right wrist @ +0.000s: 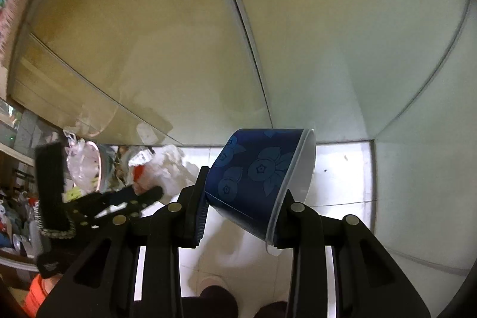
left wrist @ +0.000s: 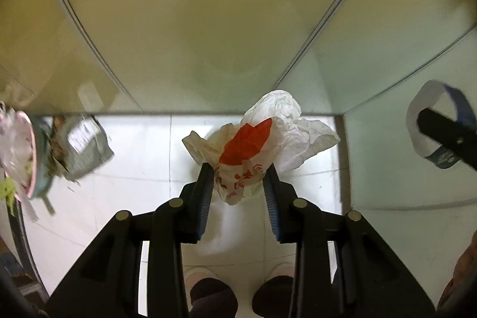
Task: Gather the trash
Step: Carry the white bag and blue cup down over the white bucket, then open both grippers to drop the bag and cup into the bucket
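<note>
I am carrying a crumpled plastic bag (left wrist: 253, 151) clamped in the left tongs (left wrist: 238, 181) and a blue paper cup (right wrist: 262, 178) clamped in the right tongs (right wrist: 241, 198), both above the tiled floor (left wrist: 134, 157), needing a bin next.

The floor (left wrist: 134, 145) is pale, glossy tile with thin grey joints, running up to a wall of cream panels (left wrist: 193, 20) split by dark seams. At the left edge of the left wrist view a heap of rubbish (left wrist: 59, 148) lies near the foot of the wall: a crumpled grey packet, scraps and a pink-rimmed container, all blurred. Near the bottom edge, two shoes (left wrist: 208, 279) stand on the tiles.
</note>
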`<state>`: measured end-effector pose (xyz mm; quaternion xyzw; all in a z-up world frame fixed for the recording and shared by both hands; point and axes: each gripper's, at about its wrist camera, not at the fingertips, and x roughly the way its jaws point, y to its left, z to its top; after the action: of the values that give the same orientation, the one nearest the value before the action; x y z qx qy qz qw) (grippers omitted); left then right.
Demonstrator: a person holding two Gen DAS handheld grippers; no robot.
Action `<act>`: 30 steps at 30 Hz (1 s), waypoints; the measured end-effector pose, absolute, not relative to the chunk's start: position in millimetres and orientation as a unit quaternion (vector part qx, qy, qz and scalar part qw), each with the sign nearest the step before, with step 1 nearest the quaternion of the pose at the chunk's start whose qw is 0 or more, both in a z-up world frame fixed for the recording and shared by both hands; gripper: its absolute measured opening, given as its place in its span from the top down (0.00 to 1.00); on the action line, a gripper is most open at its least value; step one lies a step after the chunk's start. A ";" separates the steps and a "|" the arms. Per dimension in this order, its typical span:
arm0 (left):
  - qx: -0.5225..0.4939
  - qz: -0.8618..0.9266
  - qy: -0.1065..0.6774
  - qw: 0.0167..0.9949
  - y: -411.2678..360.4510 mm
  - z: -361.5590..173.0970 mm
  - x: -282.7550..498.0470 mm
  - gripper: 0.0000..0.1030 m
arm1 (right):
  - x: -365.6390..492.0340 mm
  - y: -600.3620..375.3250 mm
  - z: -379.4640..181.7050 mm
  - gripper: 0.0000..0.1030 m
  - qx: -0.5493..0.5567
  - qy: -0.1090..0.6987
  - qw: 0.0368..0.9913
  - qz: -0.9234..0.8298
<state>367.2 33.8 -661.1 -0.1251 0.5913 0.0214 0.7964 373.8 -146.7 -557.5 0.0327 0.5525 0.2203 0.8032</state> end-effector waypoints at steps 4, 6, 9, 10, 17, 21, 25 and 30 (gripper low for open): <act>-0.135 0.024 0.611 0.780 33.8 -730.5 373.9 0.67 | 378.0 -138.0 -603.8 0.71 0.035 0.561 0.795 0.226; -0.137 0.026 0.620 0.772 33.8 -759.7 378.4 0.67 | 380.2 -132.4 -629.3 0.71 0.032 0.568 0.790 0.230; -0.145 0.025 0.629 0.764 34.6 -789.2 382.8 0.67 | 386.1 -125.0 -657.8 0.71 0.024 0.580 0.781 0.232; -0.150 0.025 0.630 0.762 37.5 -798.0 384.2 0.66 | 388.5 -126.1 -666.2 0.71 0.024 0.584 0.777 0.233; -0.148 0.017 0.627 0.765 42.6 -823.6 387.6 0.61 | 397.6 -110.6 -696.9 0.70 0.019 0.592 0.764 0.254; -0.140 0.011 0.631 0.763 45.3 -834.8 387.7 0.55 | 397.6 -97.7 -706.1 0.70 0.001 0.585 0.765 0.271; -0.137 0.014 0.630 0.764 50.0 -839.3 386.1 0.46 | 400.6 -90.1 -720.2 0.70 -0.025 0.601 0.749 0.279; -0.133 0.022 0.625 0.769 55.1 -833.8 381.3 0.46 | 399.2 -87.7 -721.9 0.55 -0.024 0.603 0.746 0.282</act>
<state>381.3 55.1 -833.8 -0.1327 0.6254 0.0215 0.7687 399.2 -87.7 -721.9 -0.0241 0.6034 0.2817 0.7457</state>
